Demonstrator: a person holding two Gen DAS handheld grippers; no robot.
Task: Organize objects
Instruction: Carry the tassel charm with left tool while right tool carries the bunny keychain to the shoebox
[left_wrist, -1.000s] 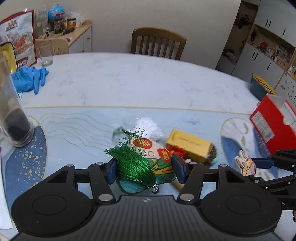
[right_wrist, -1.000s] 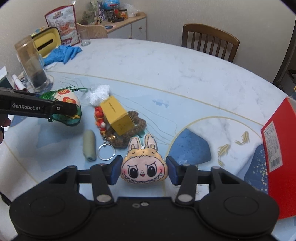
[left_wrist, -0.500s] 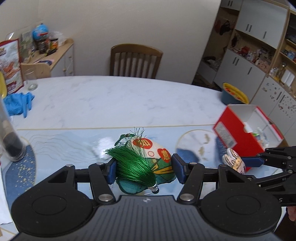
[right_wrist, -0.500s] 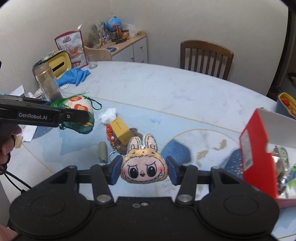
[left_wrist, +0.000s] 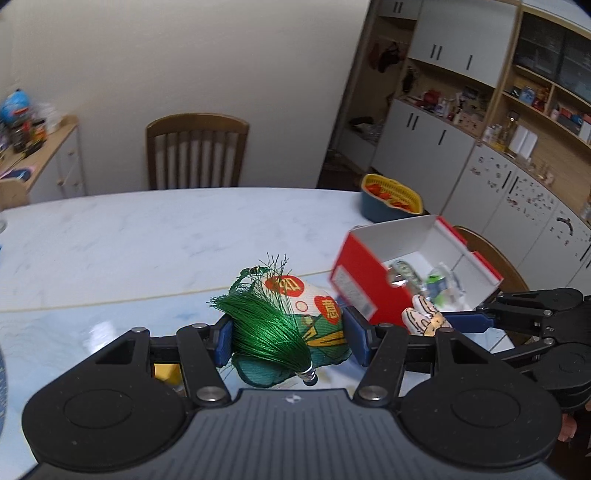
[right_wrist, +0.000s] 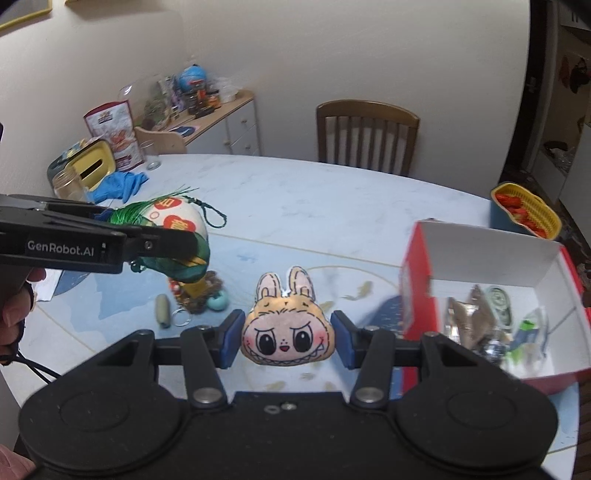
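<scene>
While each gripper clamps its charm, tasselled sachet (left_wrist: 295, 325) left, rabbit plush (right_wrist: 288, 336) right, a red box (right_wrist: 487, 295) sits nearby

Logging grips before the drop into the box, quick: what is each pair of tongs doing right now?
Left tongs: closed on the green tasselled sachet.
Right tongs: closed on the bunny plush.

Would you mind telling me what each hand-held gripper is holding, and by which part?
Left hand-held gripper: green tasselled pouch, pinched across its sides. Right hand-held gripper: rabbit-eared plush face, pinched at its cheeks.
</scene>
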